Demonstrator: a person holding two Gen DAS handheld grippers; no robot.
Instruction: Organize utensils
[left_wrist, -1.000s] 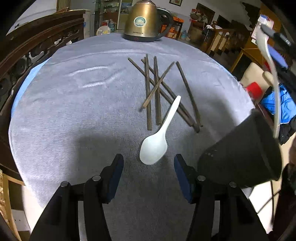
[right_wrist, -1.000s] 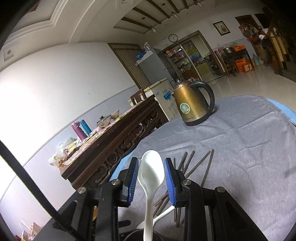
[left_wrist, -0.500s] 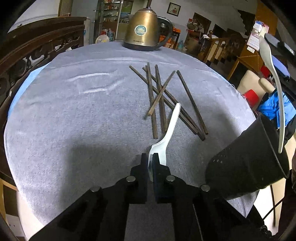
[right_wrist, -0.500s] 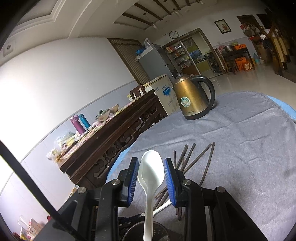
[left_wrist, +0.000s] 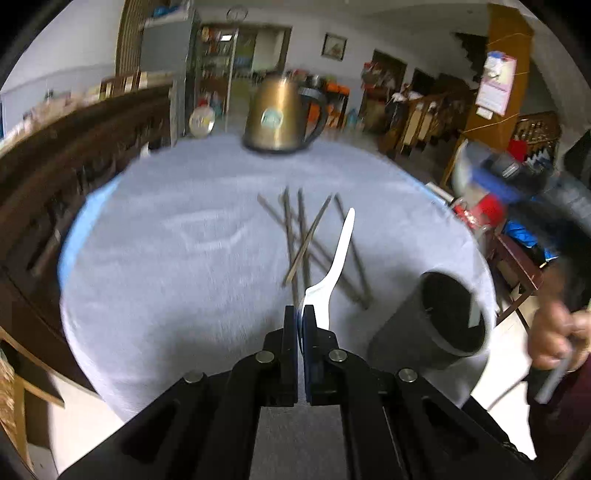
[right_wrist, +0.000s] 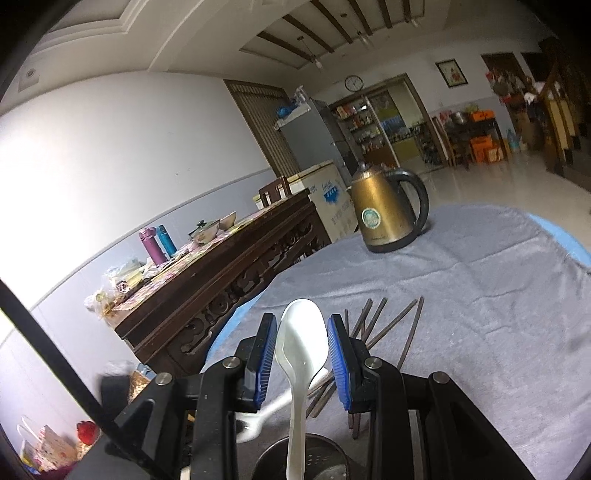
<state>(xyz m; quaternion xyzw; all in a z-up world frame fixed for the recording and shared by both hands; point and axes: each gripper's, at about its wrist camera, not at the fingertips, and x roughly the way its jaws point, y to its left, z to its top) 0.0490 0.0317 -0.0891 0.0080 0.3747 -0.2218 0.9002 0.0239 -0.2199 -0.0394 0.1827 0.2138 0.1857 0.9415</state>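
Left gripper (left_wrist: 300, 325) pinches a white plastic spoon (left_wrist: 338, 258) by its bowl, handle pointing away over the brown chopsticks (left_wrist: 303, 240). Right of it stands the dark perforated holder (left_wrist: 443, 325). Right gripper (right_wrist: 301, 354) clamps a second white spoon's (right_wrist: 301, 343) bowl, handle down toward the holder.

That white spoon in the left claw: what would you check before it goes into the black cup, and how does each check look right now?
1. Left claw shut on the white spoon by its bowl: ok.
2. Spoon lifted off the grey cloth, handle pointing away: ok.
3. Black holder upright, mouth open: ok.
4. Room inside the holder: cannot tell; the right claw holds a second white spoon by its bowl, with the handle reaching down into it.
5. Chopsticks lying clear of the lifted spoon: ok.
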